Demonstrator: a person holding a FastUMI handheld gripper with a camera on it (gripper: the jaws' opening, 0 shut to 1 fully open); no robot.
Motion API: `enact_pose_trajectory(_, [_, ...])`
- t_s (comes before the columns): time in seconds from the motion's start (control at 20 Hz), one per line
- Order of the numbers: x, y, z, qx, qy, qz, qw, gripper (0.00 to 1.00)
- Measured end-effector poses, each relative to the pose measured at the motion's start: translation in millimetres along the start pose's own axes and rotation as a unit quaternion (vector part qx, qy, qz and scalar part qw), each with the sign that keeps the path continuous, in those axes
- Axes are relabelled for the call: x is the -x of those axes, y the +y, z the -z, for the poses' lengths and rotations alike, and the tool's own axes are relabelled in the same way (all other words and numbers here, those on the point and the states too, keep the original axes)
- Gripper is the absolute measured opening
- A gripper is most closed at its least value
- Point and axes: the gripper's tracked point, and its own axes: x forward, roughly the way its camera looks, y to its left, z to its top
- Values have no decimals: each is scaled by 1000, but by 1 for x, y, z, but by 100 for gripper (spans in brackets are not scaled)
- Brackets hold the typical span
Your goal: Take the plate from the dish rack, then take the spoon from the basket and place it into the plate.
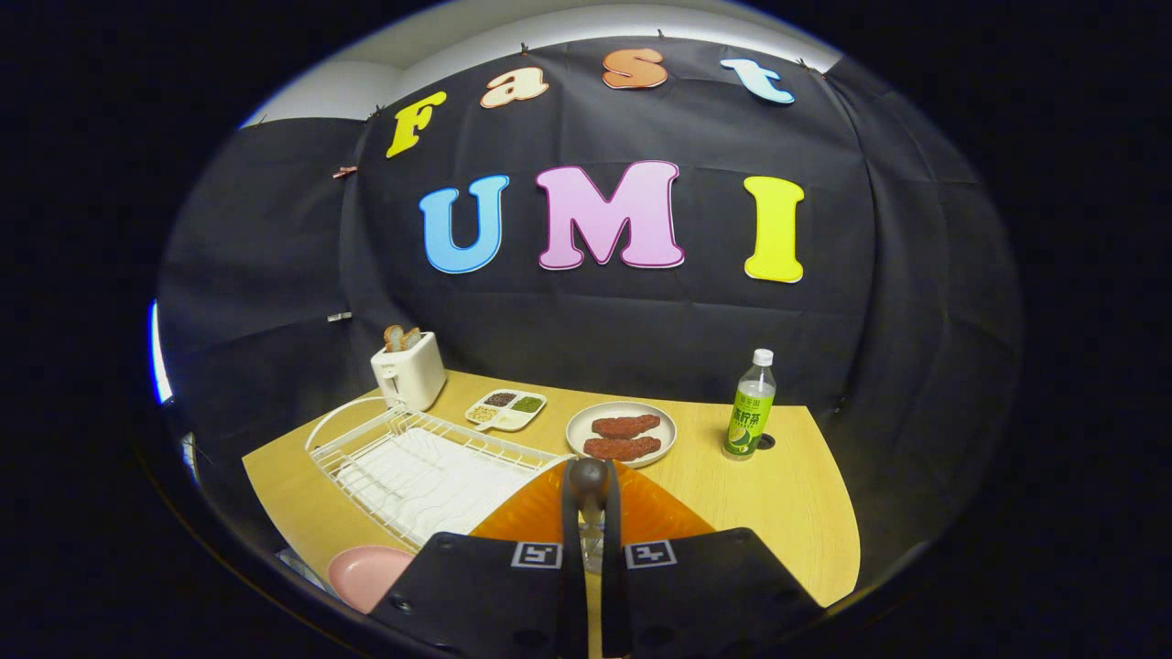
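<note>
Presently, item: black two-finger gripper (591,526), fingers nearly together, clamped on a dark rounded spoon handle (588,478) held upright between them, likely for carrying. Orange ribbed plastic basket (641,513) sits directly beneath. Pink round plate (362,572), at eight o'clock, rests off the white wire dish rack (421,467), ten o'clock. Surroundings: white toaster (409,375), sectioned condiment tray (506,409), white plate of brown patties (621,434), green-labelled bottle (751,407) at one o'clock. The rack's edge borders the route plateward.

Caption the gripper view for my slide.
Claw shut on spoon above orange basket, pink plate beside it.
</note>
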Motion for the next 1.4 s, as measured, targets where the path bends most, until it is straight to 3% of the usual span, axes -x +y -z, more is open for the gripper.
enact_pose_trajectory(0.4, [56, 124, 19, -32, 22, -35, 999, 10])
enact_pose_trajectory(0.8, [33, 220, 90, -33, 55, -95, 993, 10])
enact_pose_trajectory(1.1, [4, 232, 137, 2, 76, -104, 992, 10])
enact_pose_trajectory(1.25, [2, 226, 138, 4, 72, -102, 992, 10])
enact_pose_trajectory(1.4, [12, 216, 154, -10, 100, -100, 990, 16])
